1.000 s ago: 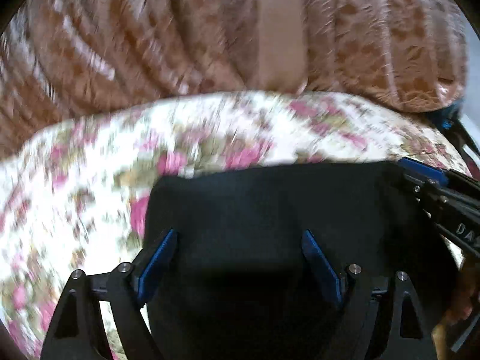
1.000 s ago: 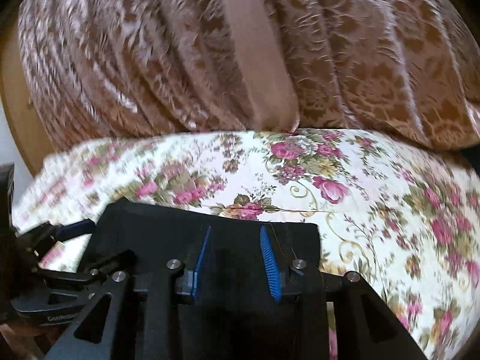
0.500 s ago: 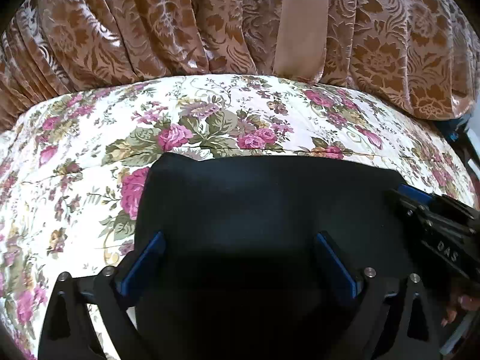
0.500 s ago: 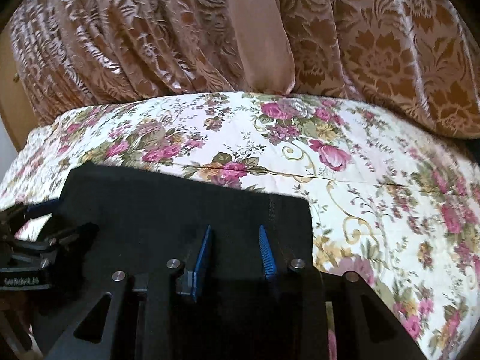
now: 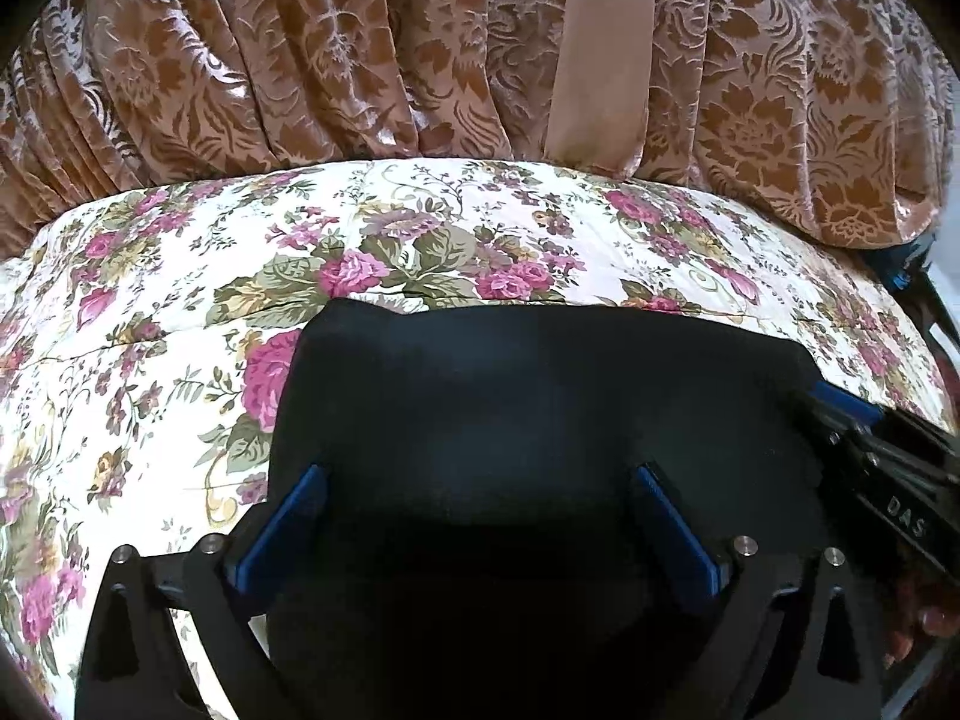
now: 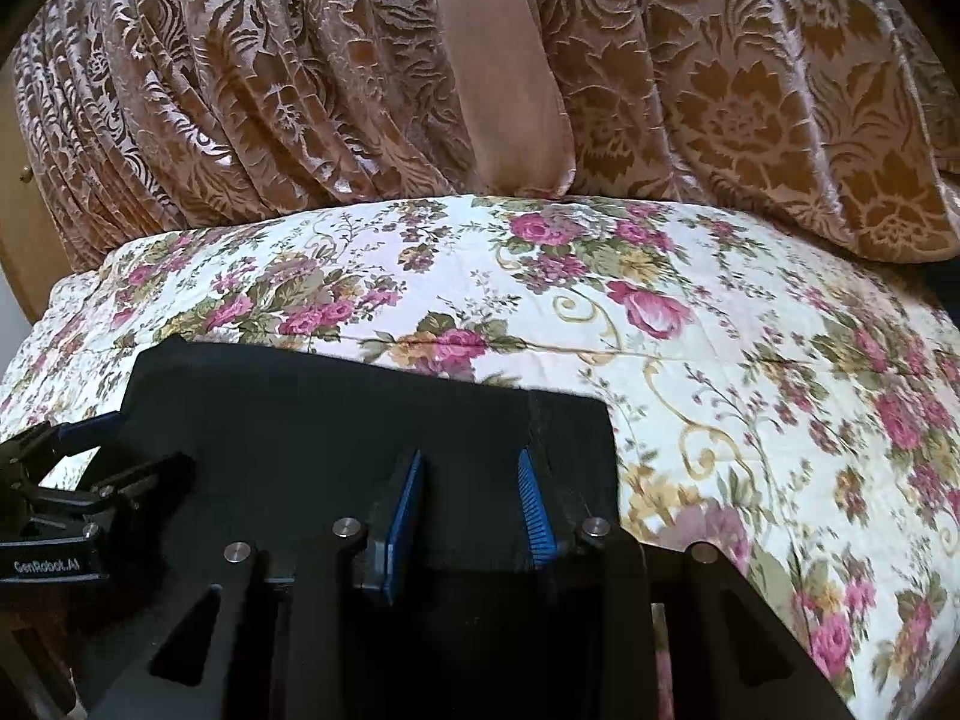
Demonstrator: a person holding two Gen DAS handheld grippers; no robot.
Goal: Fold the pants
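Note:
The black pants (image 5: 540, 408) lie folded flat on the floral bedspread (image 5: 150, 312); they also show in the right wrist view (image 6: 336, 414). My left gripper (image 5: 480, 480) is wide open just above the near part of the pants, with nothing between its blue pads (image 5: 288, 516). My right gripper (image 6: 471, 474) is part open over the pants' right end, beside a seam, with a clear gap between its pads (image 6: 531, 498). Each gripper shows at the edge of the other's view: the right one (image 5: 882, 450), the left one (image 6: 60, 480).
A brown patterned curtain (image 5: 420, 48) hangs along the far side of the bed. A plain tan strip (image 5: 600, 48) runs down its middle. Bare bedspread (image 6: 780, 390) lies beyond and right of the pants. A wooden panel (image 6: 24, 228) stands at far left.
Both grippers drew back a little and the views steadied. The left gripper's jaws spread wider. The pants lie flat as before.

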